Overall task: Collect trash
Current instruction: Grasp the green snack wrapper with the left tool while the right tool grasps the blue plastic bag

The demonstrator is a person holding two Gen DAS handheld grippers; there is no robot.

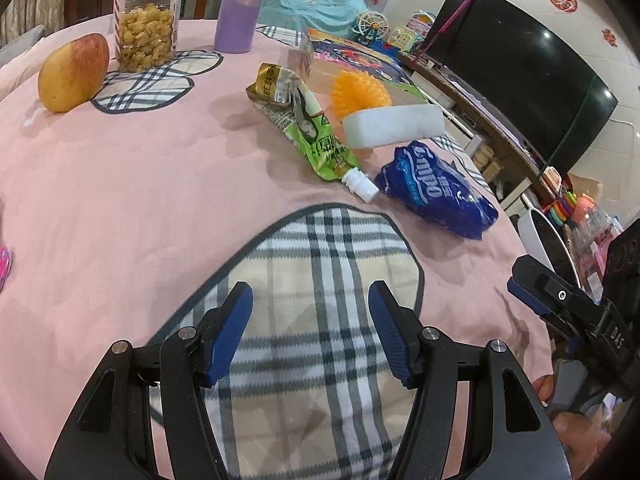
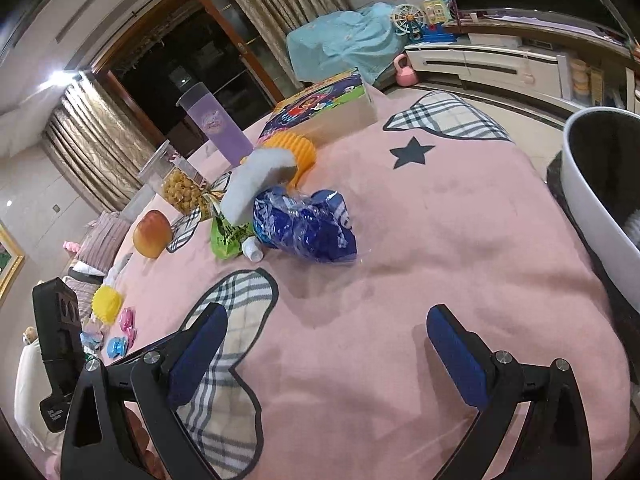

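A blue Tempo tissue wrapper, a green drink pouch with a white cap and a gold foil wrapper lie together on the pink tablecloth. A white sponge rests on them. My left gripper is open and empty over a plaid patch, short of the pile. My right gripper is open and empty, nearer than the blue wrapper. A white bin stands at the table's right edge.
An apple, a jar of snacks, a purple cup, an orange spiky ball and a colourful box stand behind the pile. Small toys lie at the left. A TV is beyond the table.
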